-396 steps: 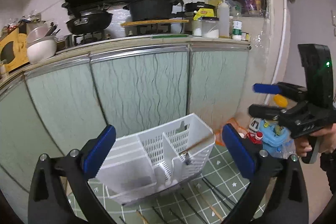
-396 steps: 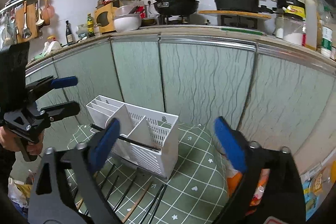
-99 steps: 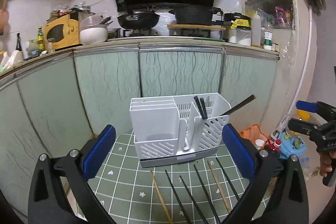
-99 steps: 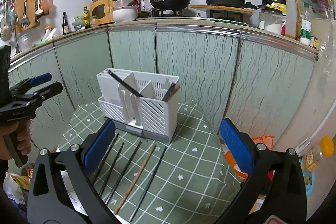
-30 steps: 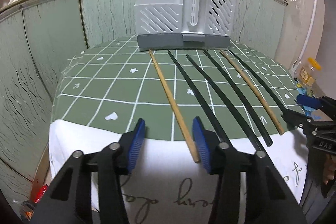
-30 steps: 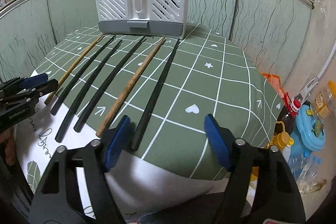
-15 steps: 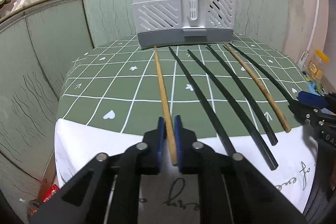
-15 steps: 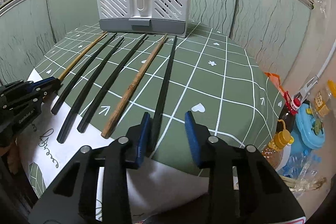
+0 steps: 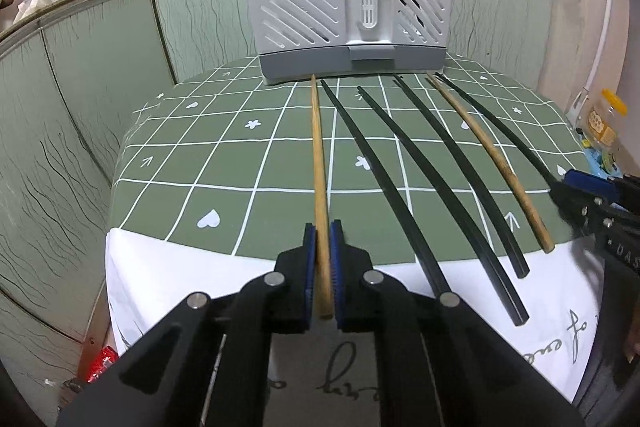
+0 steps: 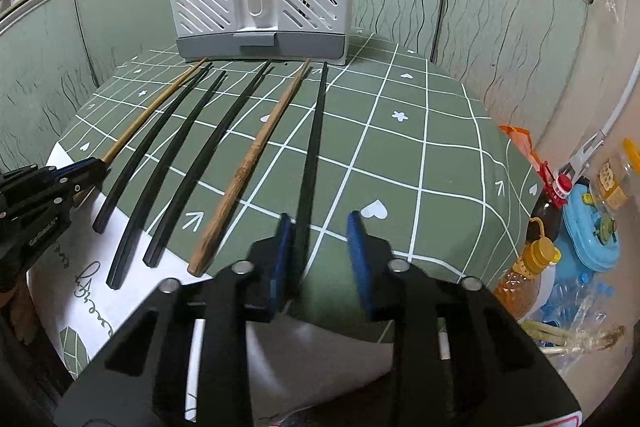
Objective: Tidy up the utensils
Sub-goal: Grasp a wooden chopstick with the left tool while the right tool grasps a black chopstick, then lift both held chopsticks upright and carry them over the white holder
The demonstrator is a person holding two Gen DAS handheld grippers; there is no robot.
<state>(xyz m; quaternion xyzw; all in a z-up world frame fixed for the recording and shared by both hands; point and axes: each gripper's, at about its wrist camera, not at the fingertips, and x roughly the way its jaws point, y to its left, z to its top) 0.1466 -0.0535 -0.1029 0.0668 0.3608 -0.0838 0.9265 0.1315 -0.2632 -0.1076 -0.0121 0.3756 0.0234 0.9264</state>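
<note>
Several chopsticks lie in a row on a green checked tablecloth (image 9: 224, 163) in front of a white utensil caddy (image 9: 348, 11) that holds a few chopsticks. My left gripper (image 9: 323, 227) is shut on the near end of the leftmost wooden chopstick (image 9: 318, 163). My right gripper (image 10: 318, 223) straddles the near end of the rightmost black chopstick (image 10: 314, 139); its jaws are partly closed with a gap, the chopstick against the left pad. The right gripper shows at the right edge of the left wrist view (image 9: 568, 183).
Three black chopsticks (image 9: 416, 163) and a second wooden chopstick (image 9: 488, 159) lie between the two gripped ones. Green cabinet doors (image 9: 80, 87) stand behind the table. Bottles and a blue container (image 10: 588, 223) sit on the floor at the right.
My left gripper has closed onto the leftmost wooden chopstick. My right gripper has narrowed around the rightmost black chopstick. Both moved slightly forward.
</note>
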